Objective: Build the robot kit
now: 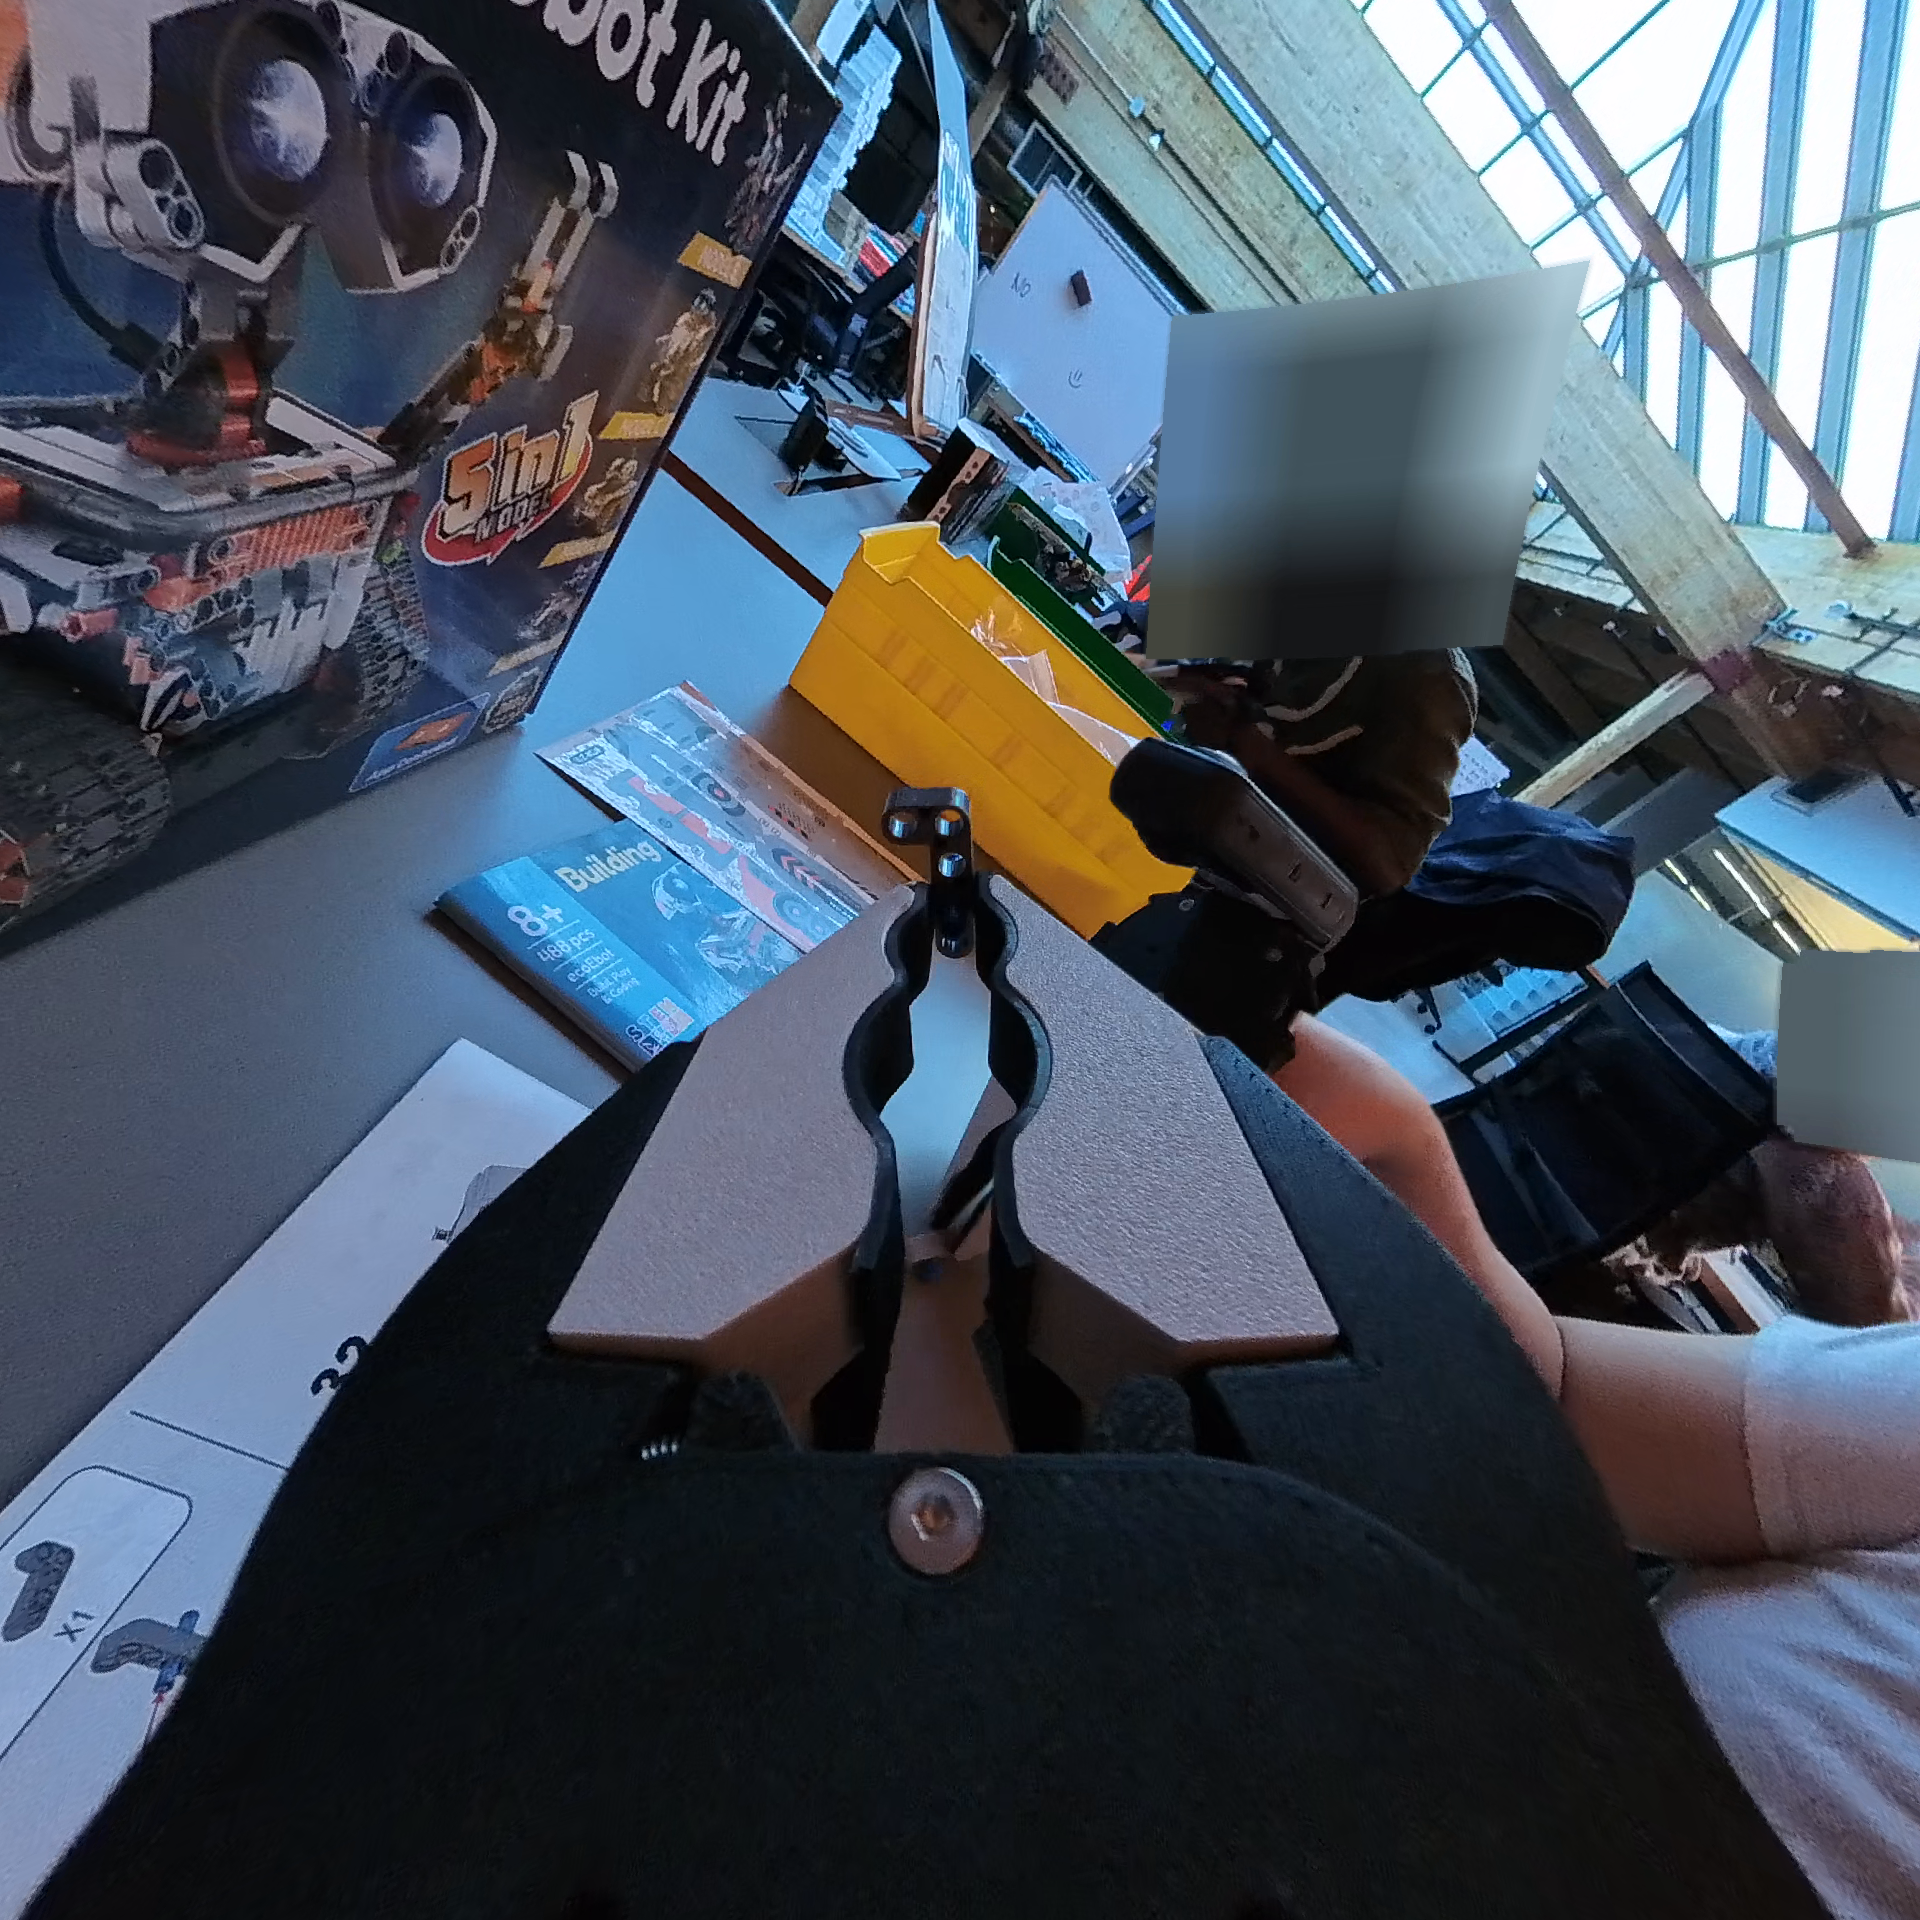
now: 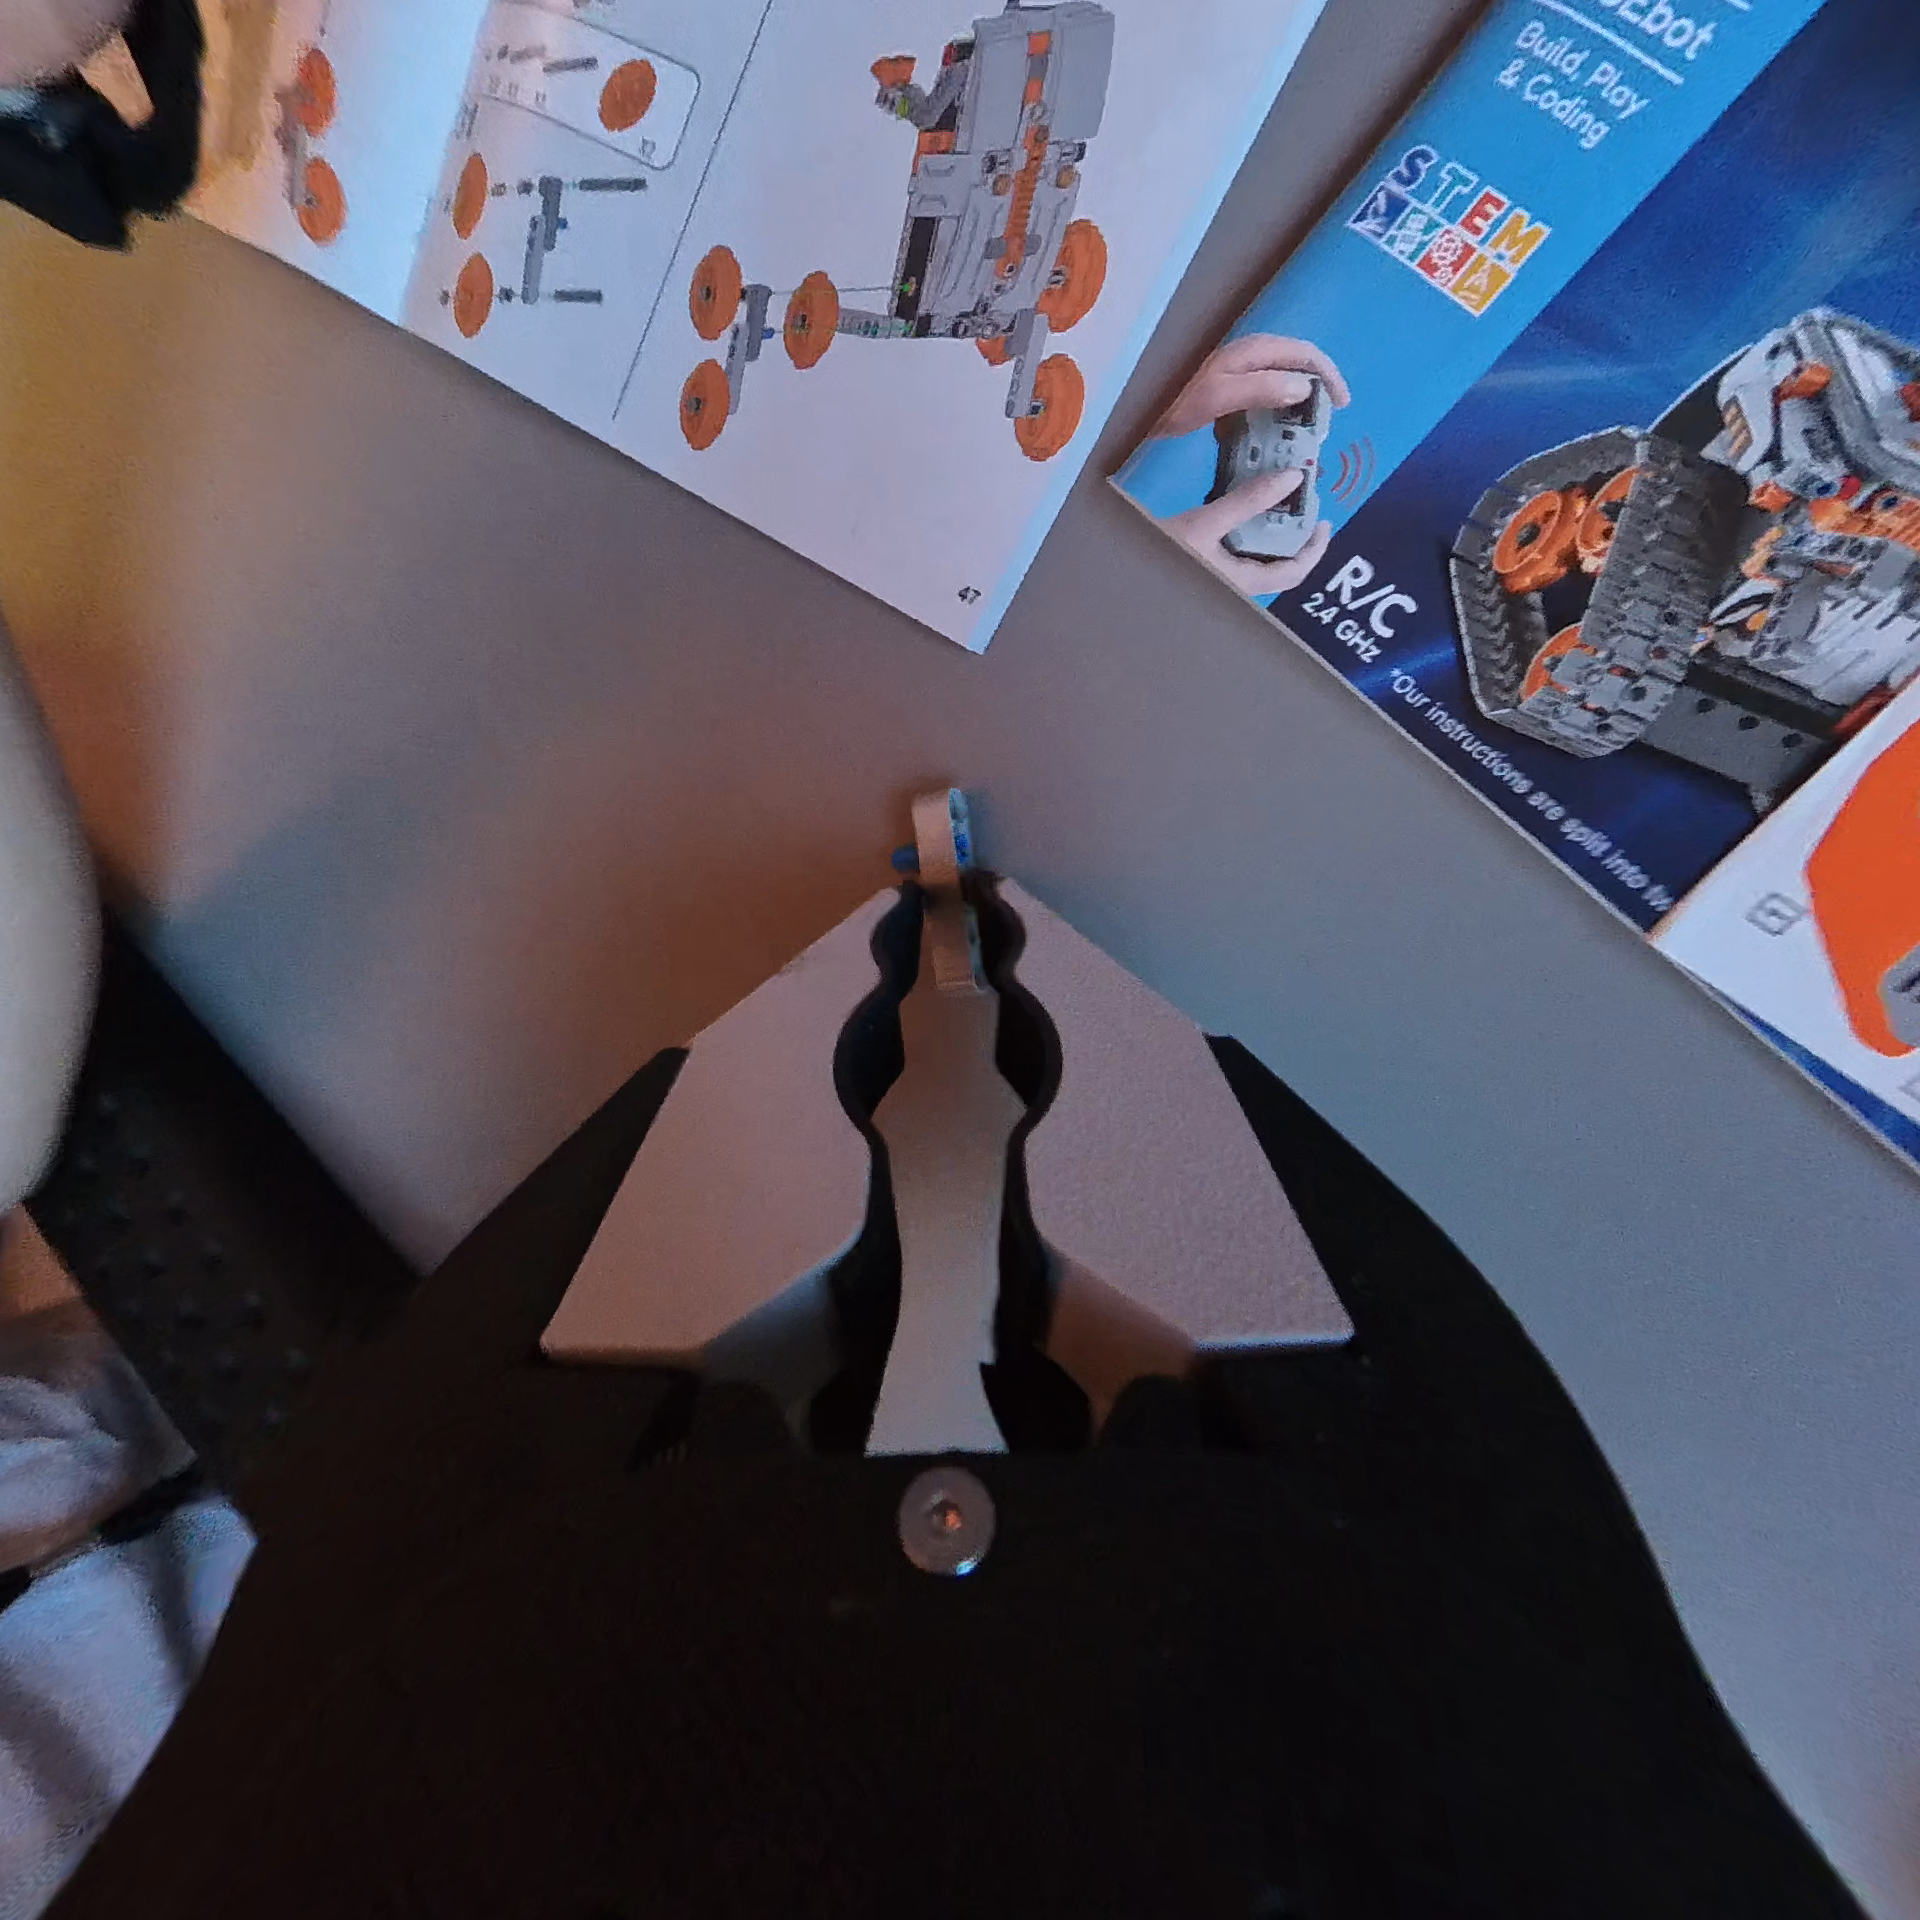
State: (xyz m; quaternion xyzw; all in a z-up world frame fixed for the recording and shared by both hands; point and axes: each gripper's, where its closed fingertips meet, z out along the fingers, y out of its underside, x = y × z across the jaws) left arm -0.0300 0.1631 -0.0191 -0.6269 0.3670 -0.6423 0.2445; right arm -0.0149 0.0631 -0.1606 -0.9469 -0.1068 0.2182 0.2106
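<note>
My left gripper is shut on a small black L-shaped building piece with holes. It holds the piece up off the grey table, and the piece sticks out past the fingertips. My right gripper is shut on a thin light grey beam with blue pins. It holds the beam just above the grey table. An open instruction booklet with pictures of orange wheels lies ahead of the right gripper.
A large kit box stands at the left. A blue booklet and a sticker sheet lie on the table beside a yellow bin. A person's arm reaches in at the right. A blue booklet lies right of the open one. One gripper's finger ends stand about 15 cm off the other's.
</note>
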